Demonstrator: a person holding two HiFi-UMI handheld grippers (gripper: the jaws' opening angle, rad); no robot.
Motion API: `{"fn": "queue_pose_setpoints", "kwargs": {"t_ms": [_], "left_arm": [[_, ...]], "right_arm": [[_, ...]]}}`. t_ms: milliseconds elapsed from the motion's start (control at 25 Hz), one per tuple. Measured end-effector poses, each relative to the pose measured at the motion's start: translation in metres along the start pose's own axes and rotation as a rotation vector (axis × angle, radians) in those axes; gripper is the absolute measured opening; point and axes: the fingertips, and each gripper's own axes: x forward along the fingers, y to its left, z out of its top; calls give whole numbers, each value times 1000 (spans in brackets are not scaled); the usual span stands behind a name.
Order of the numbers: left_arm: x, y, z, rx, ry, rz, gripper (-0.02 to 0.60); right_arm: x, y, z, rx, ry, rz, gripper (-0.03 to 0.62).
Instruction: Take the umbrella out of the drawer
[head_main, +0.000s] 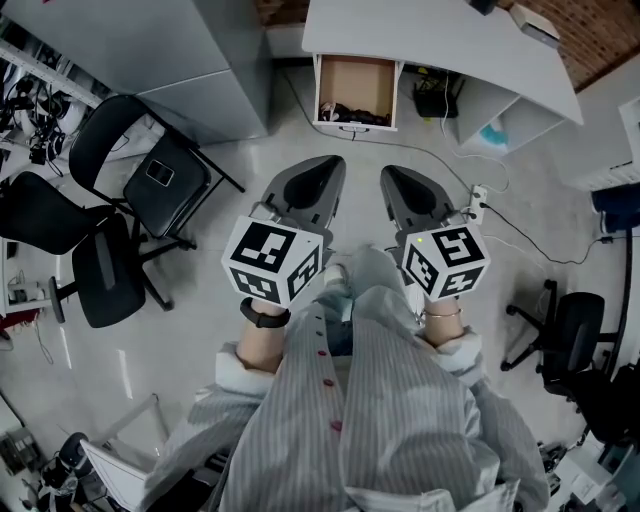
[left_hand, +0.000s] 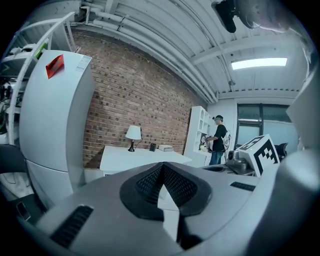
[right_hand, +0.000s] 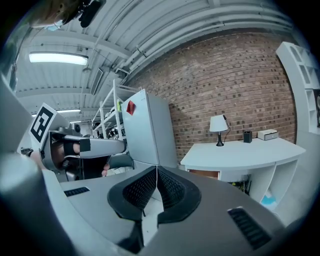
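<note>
The white desk (head_main: 430, 40) stands ahead of me with its drawer (head_main: 355, 75) pulled open. A dark bundle (head_main: 352, 116) lies at the drawer's front; I cannot tell whether it is the umbrella. Both grippers are held side by side over the floor, well short of the drawer and pointing toward it. My left gripper (head_main: 318, 178) is shut with nothing in it, and its pads meet in the left gripper view (left_hand: 162, 167). My right gripper (head_main: 405, 185) is also shut and empty (right_hand: 156, 170). In the right gripper view the desk (right_hand: 250, 152) shows with the drawer's brown inside (right_hand: 202, 173) beneath it.
Two black office chairs (head_main: 140, 190) stand at the left beside a grey cabinet (head_main: 190, 60). Cables and a power strip (head_main: 480, 195) lie on the floor to the right, and another chair (head_main: 575, 335) is further right. A person (left_hand: 218, 140) stands at white shelves. A lamp (right_hand: 218, 125) is on the desk.
</note>
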Motion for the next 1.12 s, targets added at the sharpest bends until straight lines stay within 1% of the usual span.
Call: {"fn": "queue_pose_setpoints", "kwargs": {"t_ms": [160, 320, 640, 880, 1120], "left_arm": [[14, 8, -3, -5, 4, -1, 9], [38, 24, 4, -6, -1, 16, 9], [111, 75, 23, -4, -9, 49, 9], [177, 111, 44, -12, -5, 83, 9], [231, 153, 70, -29, -8, 137, 9]], "right_arm": [[13, -13, -1, 4, 6, -6, 35], [34, -37, 8, 3, 7, -1, 35], [99, -98, 26, 22, 18, 7, 35], [150, -150, 54, 4, 37, 39, 35], [203, -193, 91, -12, 45, 84, 37]]}}
